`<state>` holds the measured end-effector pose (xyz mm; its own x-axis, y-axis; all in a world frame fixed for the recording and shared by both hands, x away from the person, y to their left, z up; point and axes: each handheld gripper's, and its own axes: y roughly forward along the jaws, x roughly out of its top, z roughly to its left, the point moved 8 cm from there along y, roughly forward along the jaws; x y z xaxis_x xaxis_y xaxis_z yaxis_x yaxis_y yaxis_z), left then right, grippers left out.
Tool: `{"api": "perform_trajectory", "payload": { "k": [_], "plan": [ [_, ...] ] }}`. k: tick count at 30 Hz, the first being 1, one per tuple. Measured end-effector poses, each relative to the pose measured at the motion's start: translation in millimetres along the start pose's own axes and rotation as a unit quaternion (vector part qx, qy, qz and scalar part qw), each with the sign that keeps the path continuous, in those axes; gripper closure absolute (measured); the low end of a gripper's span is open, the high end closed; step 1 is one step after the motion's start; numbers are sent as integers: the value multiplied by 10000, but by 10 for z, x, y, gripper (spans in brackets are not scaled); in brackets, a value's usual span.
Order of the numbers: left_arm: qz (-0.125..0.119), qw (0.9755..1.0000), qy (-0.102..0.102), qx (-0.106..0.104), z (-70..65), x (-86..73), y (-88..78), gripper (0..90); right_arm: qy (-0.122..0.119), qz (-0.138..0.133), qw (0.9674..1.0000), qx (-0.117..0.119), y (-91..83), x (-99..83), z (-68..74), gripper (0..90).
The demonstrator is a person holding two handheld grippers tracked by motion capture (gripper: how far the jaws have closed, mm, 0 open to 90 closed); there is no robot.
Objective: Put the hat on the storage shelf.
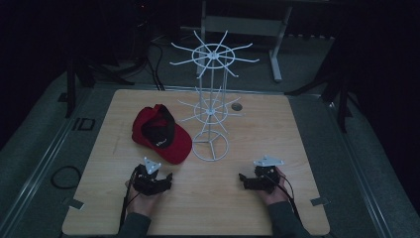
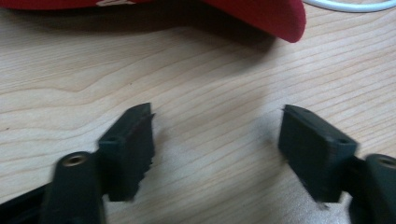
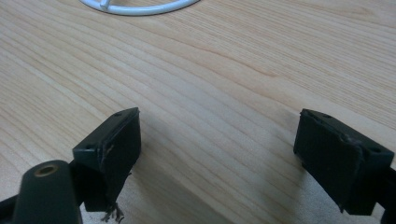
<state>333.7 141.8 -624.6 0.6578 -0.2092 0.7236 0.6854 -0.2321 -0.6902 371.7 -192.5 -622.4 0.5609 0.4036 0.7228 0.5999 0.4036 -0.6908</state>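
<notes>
Pale wood-grain tabletop [image 1: 277, 148], near edge: my two hands rest here, each bearing a black gripper. My left gripper [image 2: 217, 135] sits low over the wood at the near left; its jaws stand wide apart, with bare board between them and nothing gripped. My right gripper [image 3: 217, 140] sits at the near right, well apart from the left one; its jaws likewise stand wide apart over bare wood, holding nothing. In the high view the left gripper [image 1: 154, 179] and right gripper [image 1: 257, 179] lie roughly level with each other, each topped by a grey three-cornered plate, my sleeves entering from the bottom edge.

Middle ground: a red cap [image 1: 161, 134] with a black inner band lies on the table just beyond my left gripper, left of centre. In the left gripper view its red brim [image 2: 261, 14] lies ahead of the jaws, near but not touching them.

Farther: a white wire rack [image 1: 211, 99] stands upright on a ring base just beside the cap, carrying two tiers of radiating hooks. Its base ring [image 3: 140, 7] curves ahead of my right jaws.
</notes>
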Motion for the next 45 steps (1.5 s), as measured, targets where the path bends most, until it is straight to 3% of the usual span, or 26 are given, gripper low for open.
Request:
{"api": "perform_trajectory", "payload": {
  "k": [9, 20, 27, 32, 45],
  "plan": [
    [62, 10000, -20, -28, 50, 14, -16, 406, 3, 1, 10000, 0, 0, 0, 0, 147],
    [187, 9992, -90, -343, 60, 25, -74, 491, 7, 4, 10000, -1, -1, -1, 1, 147],
    [109, 9989, -128, -447, 39, 91, -128, 467, -1, 1, 10000, 0, 0, 0, 0, 147],
    [27, 9983, -270, -512, 42, 153, -156, 446, 6, 4, 10000, -1, -1, -1, 1, 147],
    [3, 9980, -307, -545, -94, 279, -96, 394, 14, 8, 10000, 0, -1, -1, 2, 147]
  ]
}}
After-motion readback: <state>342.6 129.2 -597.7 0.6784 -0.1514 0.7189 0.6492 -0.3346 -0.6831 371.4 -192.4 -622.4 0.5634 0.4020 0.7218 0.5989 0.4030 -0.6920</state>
